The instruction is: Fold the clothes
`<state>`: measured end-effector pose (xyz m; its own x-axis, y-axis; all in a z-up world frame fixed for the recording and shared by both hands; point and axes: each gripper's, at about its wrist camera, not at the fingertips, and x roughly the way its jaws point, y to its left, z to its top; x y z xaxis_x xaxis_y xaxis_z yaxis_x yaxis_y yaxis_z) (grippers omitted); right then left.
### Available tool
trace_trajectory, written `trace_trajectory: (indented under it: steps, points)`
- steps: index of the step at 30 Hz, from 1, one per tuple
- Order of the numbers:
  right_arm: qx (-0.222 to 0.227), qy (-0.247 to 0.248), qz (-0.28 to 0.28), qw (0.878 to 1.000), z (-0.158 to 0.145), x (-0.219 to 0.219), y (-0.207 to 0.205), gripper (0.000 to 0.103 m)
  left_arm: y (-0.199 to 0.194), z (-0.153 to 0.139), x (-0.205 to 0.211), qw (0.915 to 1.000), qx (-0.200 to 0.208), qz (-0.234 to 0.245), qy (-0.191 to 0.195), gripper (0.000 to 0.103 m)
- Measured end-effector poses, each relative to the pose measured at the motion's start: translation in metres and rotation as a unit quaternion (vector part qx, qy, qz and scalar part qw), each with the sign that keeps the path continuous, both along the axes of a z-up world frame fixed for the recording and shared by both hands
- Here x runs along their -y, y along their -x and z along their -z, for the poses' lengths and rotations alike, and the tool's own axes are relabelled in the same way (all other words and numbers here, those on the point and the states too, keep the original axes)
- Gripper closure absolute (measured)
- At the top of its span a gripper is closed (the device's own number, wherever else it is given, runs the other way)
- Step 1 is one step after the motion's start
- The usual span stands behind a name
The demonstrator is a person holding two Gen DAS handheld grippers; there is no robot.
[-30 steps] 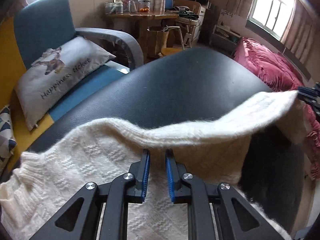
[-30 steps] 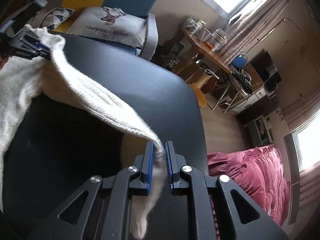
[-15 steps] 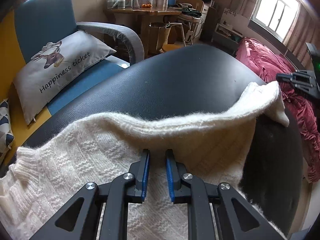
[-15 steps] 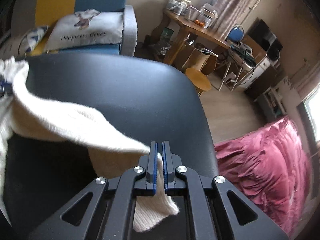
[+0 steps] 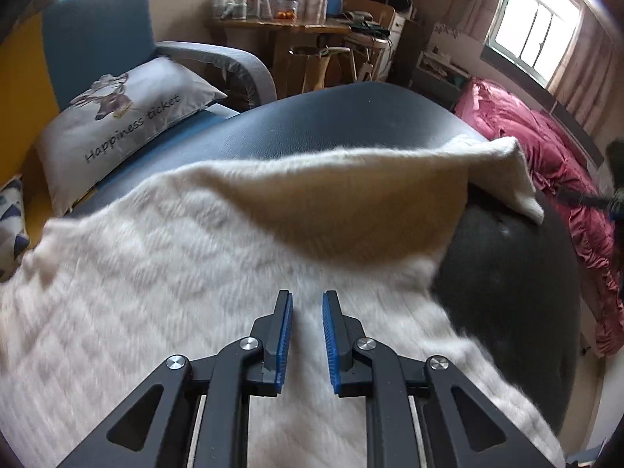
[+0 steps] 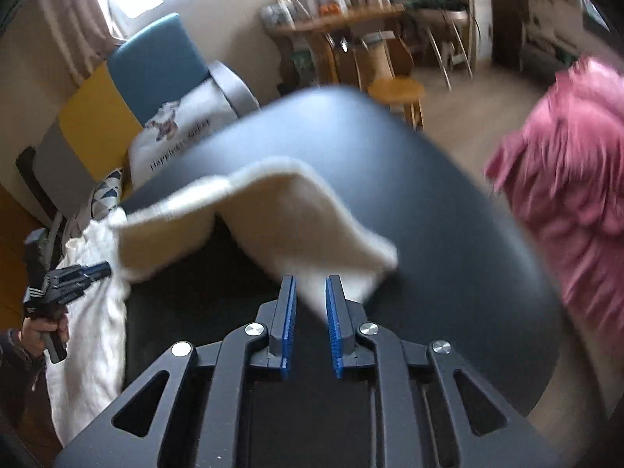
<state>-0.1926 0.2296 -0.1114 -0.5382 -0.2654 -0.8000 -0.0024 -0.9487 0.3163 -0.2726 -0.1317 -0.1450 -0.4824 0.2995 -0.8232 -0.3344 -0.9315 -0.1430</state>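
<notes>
A white knit sweater (image 5: 156, 273) lies spread on the dark padded table (image 5: 351, 117). Its sleeve (image 5: 351, 202) is draped in an arch back across it, with the cuff hanging at the right. My left gripper (image 5: 308, 296) hovers over the sweater's body, a narrow gap between its blue pads and nothing in it. The right wrist view shows the sleeve (image 6: 292, 214) loose just beyond my right gripper (image 6: 311, 280). That gripper's jaws are opening, and no cloth sits between the pads. A hand (image 6: 50, 323) holds the left gripper (image 6: 102, 271) at the far left.
A blue armchair holds a grey printed cushion (image 5: 128, 109) behind the table on the left. A pink quilt (image 5: 546, 148) lies to the right. A wooden table with jars (image 5: 280, 27) and a wooden stool (image 6: 397, 89) stand at the back.
My right gripper has let go of the sleeve, parted its jaws, rolled and drawn back. The sleeve now sags loose. My left gripper has pulled back from the sleeve's edge over the sweater.
</notes>
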Motion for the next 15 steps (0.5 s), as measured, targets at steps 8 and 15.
trace_trajectory:
  steps: [8, 15]
  points:
    - [-0.005, 0.076, 0.057, 0.995, 0.040, -0.006, 0.011, 0.054, -0.048, 0.006, 0.012, 0.9998, 0.000, -0.019, 0.005, 0.087]
    - [-0.011, -0.039, 0.070, 0.997, 0.041, 0.021, 0.016, 0.065, -0.052, 0.008, 0.014, 0.9997, -0.002, -0.026, -0.002, 0.085]
